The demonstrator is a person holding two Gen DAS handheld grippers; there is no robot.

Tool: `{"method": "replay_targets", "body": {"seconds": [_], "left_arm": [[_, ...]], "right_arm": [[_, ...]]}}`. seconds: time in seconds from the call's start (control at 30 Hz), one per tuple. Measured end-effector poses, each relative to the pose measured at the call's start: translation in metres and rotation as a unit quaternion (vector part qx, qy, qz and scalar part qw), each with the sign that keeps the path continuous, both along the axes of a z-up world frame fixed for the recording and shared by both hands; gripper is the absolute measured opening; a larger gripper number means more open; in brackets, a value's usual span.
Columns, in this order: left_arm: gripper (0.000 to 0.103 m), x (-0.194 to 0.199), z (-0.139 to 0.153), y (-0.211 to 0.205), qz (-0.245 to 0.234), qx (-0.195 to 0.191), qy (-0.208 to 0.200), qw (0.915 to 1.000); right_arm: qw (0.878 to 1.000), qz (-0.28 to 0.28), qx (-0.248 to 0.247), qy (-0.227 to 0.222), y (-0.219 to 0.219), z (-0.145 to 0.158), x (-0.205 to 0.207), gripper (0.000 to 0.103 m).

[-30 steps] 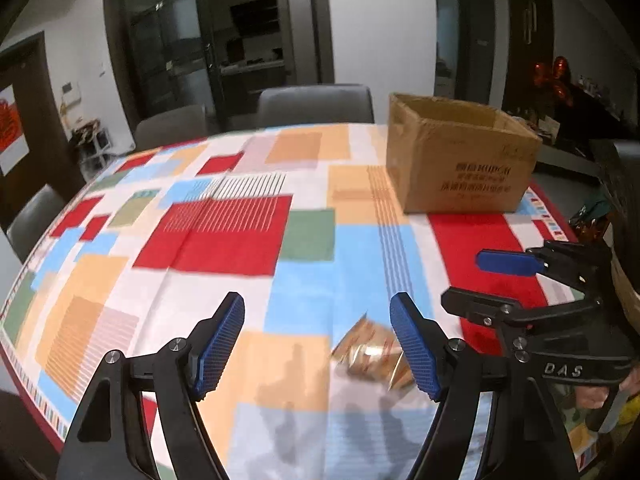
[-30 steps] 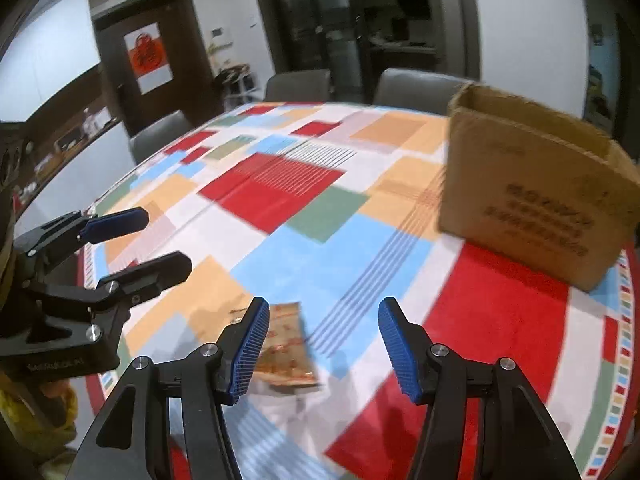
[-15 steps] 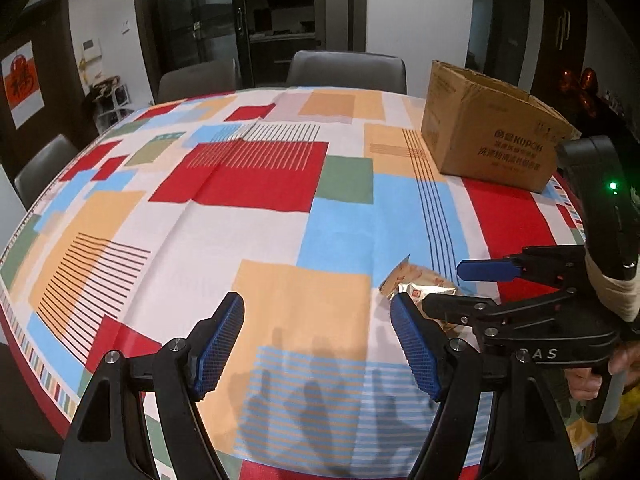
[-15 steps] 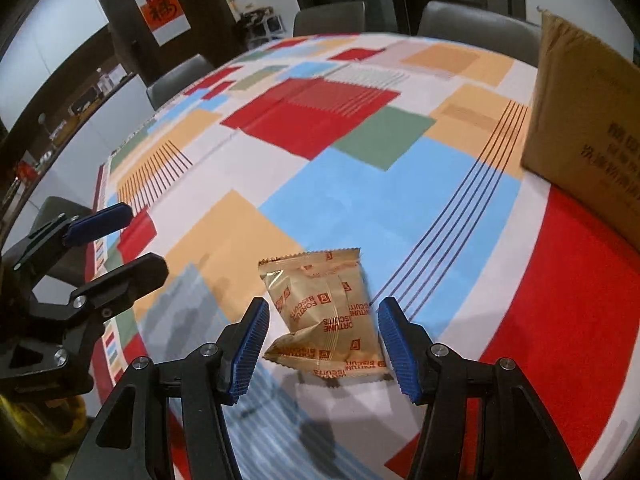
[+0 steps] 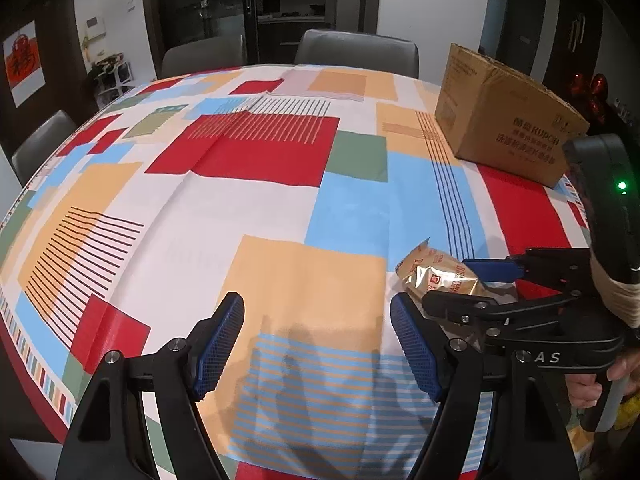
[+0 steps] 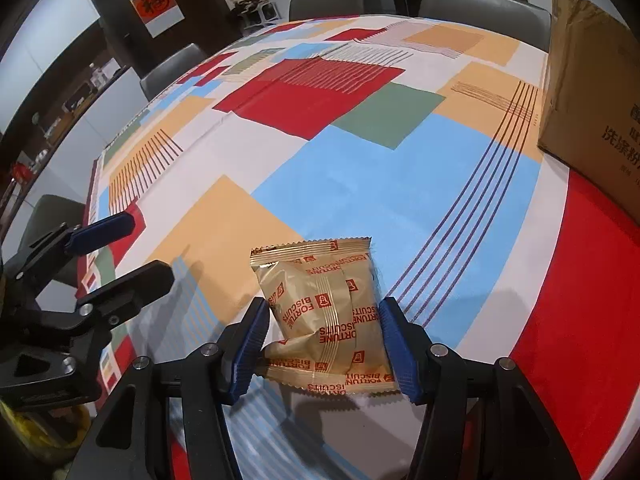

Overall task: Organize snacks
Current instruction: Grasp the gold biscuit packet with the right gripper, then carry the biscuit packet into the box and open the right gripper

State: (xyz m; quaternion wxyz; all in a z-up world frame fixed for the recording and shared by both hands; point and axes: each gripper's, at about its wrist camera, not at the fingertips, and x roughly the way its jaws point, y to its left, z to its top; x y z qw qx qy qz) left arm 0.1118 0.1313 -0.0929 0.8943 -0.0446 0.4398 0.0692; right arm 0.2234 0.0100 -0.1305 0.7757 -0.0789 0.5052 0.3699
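Cardboard box [image 5: 506, 120] contents unseen; biscuit packet [image 6: 328, 316] between right claw [image 6: 324, 346] pads.

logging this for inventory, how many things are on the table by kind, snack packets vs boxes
snack packets: 1, the gold biscuit packet, lying on the tablecloth between the open fingers of the right gripper
cardboard boxes: 1, the brown box at the far right of the table
total: 2

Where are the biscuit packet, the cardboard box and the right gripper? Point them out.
Fortune Biscuits packet [image 6: 320, 312], right wrist view, on its gold front.
Cardboard box [image 5: 508, 120], left wrist view, on its printed side.
Right gripper [image 6: 323, 344], right wrist view, midway between its blue pads.
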Motion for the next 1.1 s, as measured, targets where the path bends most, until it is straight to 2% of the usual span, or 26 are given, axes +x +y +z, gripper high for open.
{"method": "replay_targets", "body": {"seconds": [0.07,0.17,0.37,0.57,0.83,1.1], "left_arm": [[0.075,0.001,-0.002,0.0,0.0,0.001,0.002,1.0],[0.075,0.002,-0.001,-0.002,0.001,0.006,0.002,1.0],[0.075,0.005,0.01,-0.007,-0.006,0.015,-0.014,0.9998],[0.075,0.013,0.036,-0.016,-0.023,0.009,-0.042,0.9988],[0.075,0.038,0.072,-0.039,-0.061,0.019,-0.091,0.9938],[0.075,0.079,0.095,-0.06,-0.087,0.015,-0.124,0.9884]], "right_arm": [[1.0,0.002,0.004,-0.001,0.0,0.001,-0.001,0.051],[1.0,-0.001,0.005,-0.008,-0.001,0.004,-0.003,0.049],[0.999,-0.019,0.021,-0.021,-0.011,0.016,-0.004,0.049],[0.997,-0.049,0.043,-0.049,-0.027,0.043,-0.003,0.049],[0.987,-0.103,0.072,-0.095,-0.06,0.088,0.009,0.049],[0.972,-0.169,0.076,-0.146,-0.097,0.126,0.033,0.049]]}}
